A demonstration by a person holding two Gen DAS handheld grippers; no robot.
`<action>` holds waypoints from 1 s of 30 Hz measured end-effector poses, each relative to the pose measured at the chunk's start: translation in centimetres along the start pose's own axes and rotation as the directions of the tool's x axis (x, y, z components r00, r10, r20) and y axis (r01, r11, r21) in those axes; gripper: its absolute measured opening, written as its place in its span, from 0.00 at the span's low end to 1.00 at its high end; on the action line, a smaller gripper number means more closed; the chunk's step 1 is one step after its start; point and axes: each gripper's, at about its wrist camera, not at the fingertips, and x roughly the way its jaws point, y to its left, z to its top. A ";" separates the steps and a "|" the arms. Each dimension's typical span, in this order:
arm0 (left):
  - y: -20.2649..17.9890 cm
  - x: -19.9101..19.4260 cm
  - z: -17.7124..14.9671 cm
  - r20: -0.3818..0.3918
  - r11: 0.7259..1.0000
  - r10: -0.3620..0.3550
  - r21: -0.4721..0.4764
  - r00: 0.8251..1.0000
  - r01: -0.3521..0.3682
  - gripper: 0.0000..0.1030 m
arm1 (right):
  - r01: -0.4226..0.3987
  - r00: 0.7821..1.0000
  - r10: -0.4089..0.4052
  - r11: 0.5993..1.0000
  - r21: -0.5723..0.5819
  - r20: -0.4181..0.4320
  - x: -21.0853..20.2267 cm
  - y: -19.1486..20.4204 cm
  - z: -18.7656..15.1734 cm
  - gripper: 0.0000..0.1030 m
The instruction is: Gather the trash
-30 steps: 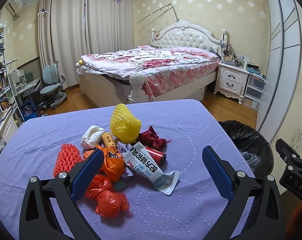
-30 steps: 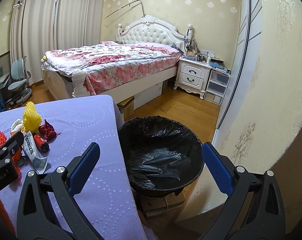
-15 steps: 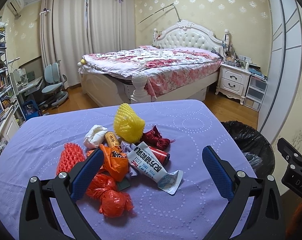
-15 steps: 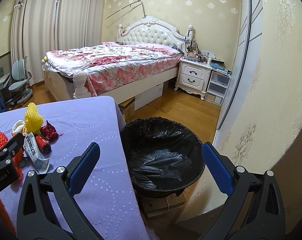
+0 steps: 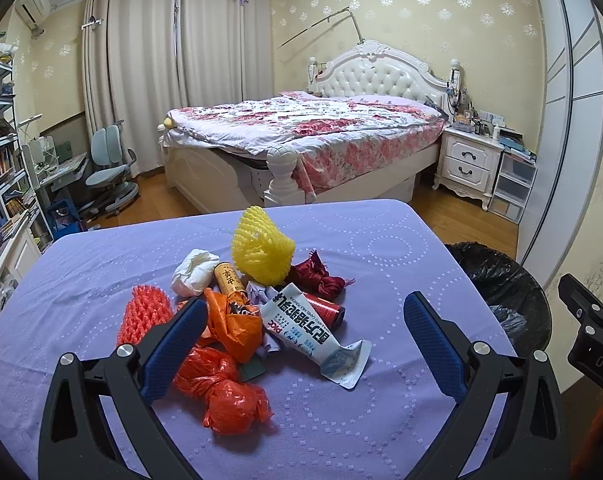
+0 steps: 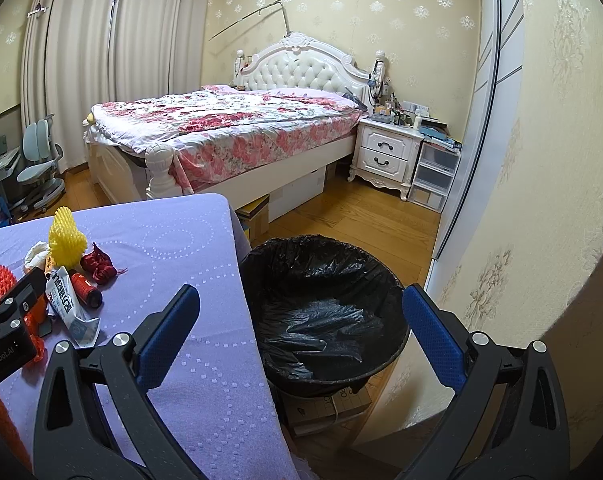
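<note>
Trash pile (image 5: pixel 257 312) lies near the spread, empty left gripper (image 5: pixel 305 340); pinch one loose edge (right gripper (image 6: pixel 301 332) gapes empty too).

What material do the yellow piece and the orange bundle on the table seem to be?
Yellow piece: likely foam netting, matte, judging by its bumpy mesh surface. Orange bundle: likely thin plastic film, glossy, crinkled and knotted.

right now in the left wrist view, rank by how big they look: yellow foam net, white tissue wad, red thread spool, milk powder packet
1. milk powder packet
2. yellow foam net; close to the packet, and farther away, so unsure
3. white tissue wad
4. red thread spool, partly hidden
</note>
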 end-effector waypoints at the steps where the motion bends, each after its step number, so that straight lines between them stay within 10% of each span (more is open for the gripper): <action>1: 0.0 0.0 0.0 0.000 1.000 0.000 -0.001 1.000 0.000 0.95 | -0.001 1.000 0.001 1.000 0.000 0.000 0.0 0.0 0.0 0.96; 30: 0.3 0.1 -0.1 -0.001 1.000 -0.001 -0.002 1.000 0.001 0.95 | -0.005 1.000 0.005 1.000 0.009 0.000 -0.8 0.9 1.4 0.96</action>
